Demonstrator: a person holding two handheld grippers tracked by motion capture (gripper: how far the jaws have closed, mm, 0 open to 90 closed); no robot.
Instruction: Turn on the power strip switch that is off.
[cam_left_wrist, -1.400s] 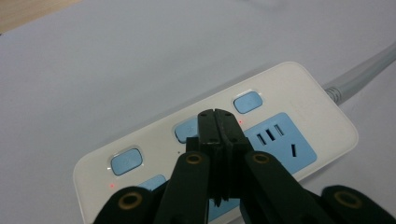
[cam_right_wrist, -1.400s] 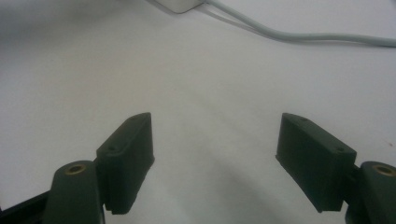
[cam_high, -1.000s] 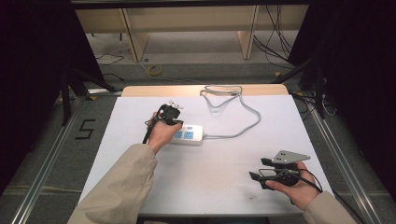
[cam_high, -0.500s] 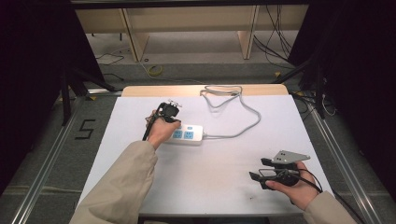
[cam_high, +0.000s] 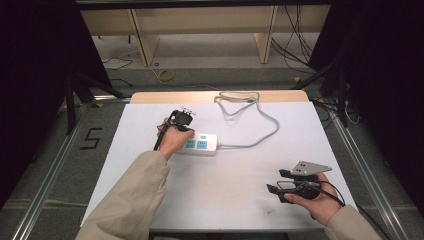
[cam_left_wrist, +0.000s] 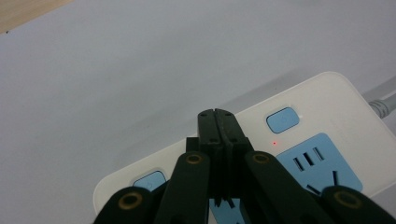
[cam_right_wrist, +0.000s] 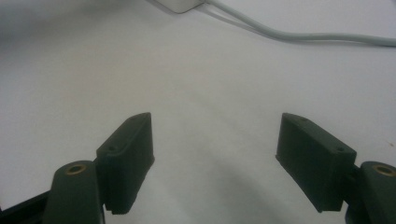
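White power strip (cam_high: 200, 144) lies on the white table (cam_high: 240, 185) left of centre, its grey cord (cam_high: 260, 125) looping toward the far edge; left gripper (cam_left_wrist: 218, 116) has its jaws pressed together with nothing between them, tips over the strip's top face between two blue switch buttons (cam_left_wrist: 282, 119), a small red light just beside; contact with the strip cannot be told; right gripper (cam_right_wrist: 215, 154) stands wide apart and empty, low over bare table near the front right corner, well apart from the strip.
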